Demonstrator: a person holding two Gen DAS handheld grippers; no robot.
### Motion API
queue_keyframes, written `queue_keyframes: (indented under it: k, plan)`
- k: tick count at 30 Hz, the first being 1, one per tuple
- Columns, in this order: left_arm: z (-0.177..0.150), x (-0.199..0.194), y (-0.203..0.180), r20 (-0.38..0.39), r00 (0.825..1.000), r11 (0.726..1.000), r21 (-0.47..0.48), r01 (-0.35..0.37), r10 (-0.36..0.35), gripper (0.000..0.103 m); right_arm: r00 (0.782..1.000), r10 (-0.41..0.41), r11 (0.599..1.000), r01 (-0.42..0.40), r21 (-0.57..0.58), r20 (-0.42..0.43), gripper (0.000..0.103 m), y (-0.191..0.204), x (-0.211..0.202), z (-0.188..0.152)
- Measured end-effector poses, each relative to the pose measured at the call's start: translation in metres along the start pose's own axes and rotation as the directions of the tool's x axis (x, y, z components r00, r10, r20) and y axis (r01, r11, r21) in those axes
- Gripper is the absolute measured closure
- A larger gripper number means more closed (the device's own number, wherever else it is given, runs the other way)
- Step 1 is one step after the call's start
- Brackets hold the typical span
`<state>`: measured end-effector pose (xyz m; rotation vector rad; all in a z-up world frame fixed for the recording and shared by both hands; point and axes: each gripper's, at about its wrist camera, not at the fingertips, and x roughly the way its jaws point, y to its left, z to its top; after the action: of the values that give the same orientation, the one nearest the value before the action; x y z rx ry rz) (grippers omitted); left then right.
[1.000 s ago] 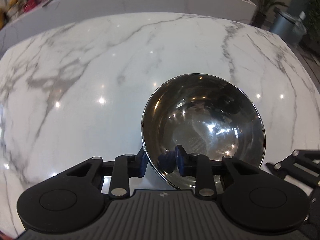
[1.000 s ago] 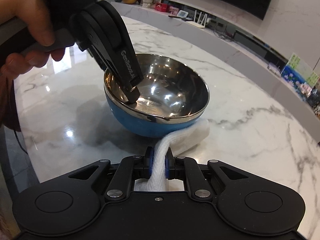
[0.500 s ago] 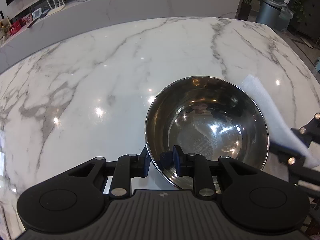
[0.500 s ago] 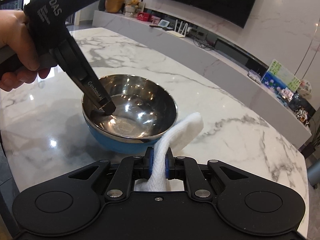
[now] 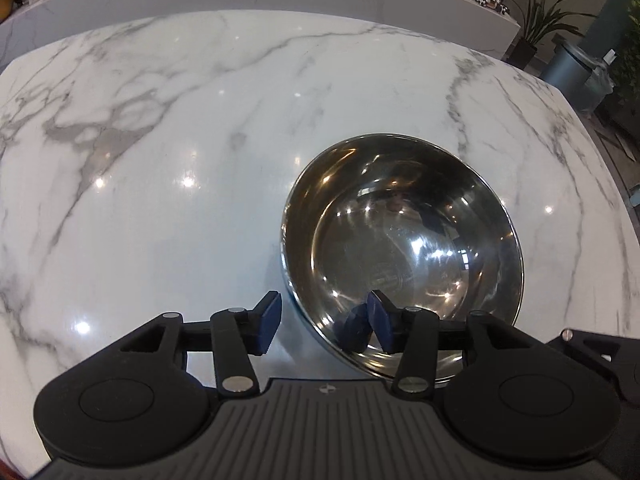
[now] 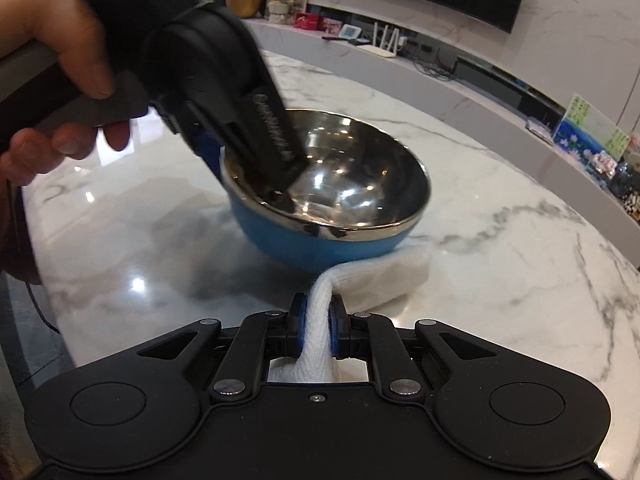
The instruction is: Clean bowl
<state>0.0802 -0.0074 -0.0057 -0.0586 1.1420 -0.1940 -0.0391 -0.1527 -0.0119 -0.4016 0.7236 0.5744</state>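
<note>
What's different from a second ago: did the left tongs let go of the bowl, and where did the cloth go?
The left tongs have opened: their pads now straddle the rim of the steel bowl with the blue outside with a clear gap, instead of pinching it. The white knitted cloth, raised beside the bowl half a second ago, lies back on the marble tabletop against the bowl's base. The right tongs stay clamped on the cloth.

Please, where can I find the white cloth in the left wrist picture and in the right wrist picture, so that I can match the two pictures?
Left wrist view: the white cloth is not visible in it.
Right wrist view: the white cloth is at lower centre, pinched in the right gripper, its free end lying against the blue underside of the bowl.
Shared landmark: the bowl, right of centre in the left wrist view, with the left gripper open astride its near rim.
</note>
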Motion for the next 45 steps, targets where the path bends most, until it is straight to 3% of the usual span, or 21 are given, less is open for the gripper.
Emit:
queue_keyframes:
  k: [2, 9, 19, 32, 36, 40, 44, 45]
  plan:
    - [0.001, -0.001, -0.004, 0.003, 1.000, 1.000, 0.031, -0.004, 0.004, 0.066, 1.000, -0.003, 1.000, 0.003, -0.004, 0.002, 0.093, 0.000, -0.001, 0.000]
    - [0.006, -0.002, -0.012, -0.007, 1.000, 0.991, 0.133, -0.013, 0.014, 0.072, 0.998, -0.048, 0.999, 0.048, 0.019, 0.035, 0.093, -0.023, -0.010, 0.004]
    - [0.012, -0.001, -0.028, -0.021, 0.999, 0.964, 0.267, -0.019, 0.026, 0.073, 0.994, -0.093, 0.996, 0.092, 0.017, 0.061, 0.093, -0.038, -0.017, 0.006]
    - [0.010, -0.001, -0.023, -0.015, 1.000, 0.973, 0.231, -0.007, 0.010, 0.073, 0.999, -0.045, 0.998, 0.044, 0.035, 0.014, 0.093, -0.016, -0.002, -0.002]
    - [0.008, -0.003, -0.018, -0.023, 1.000, 0.988, 0.155, 0.021, -0.018, 0.062, 0.999, -0.048, 0.998, 0.047, 0.046, 0.012, 0.093, -0.014, -0.002, -0.003]
    - [0.003, -0.005, -0.014, -0.040, 0.999, 0.996, 0.080, 0.038, -0.035, 0.058, 0.999, -0.052, 0.998, 0.051, 0.038, 0.014, 0.093, -0.014, -0.003, -0.003]
    - [0.001, -0.003, -0.015, -0.046, 0.998, 0.997, 0.072, 0.036, -0.033, 0.059, 0.998, -0.061, 0.998, 0.060, 0.028, 0.022, 0.093, -0.017, -0.007, 0.000]
    - [0.001, -0.003, -0.015, -0.043, 0.999, 0.996, 0.081, 0.029, -0.026, 0.065, 0.998, -0.064, 0.998, 0.064, 0.027, 0.026, 0.093, -0.019, -0.008, 0.000]
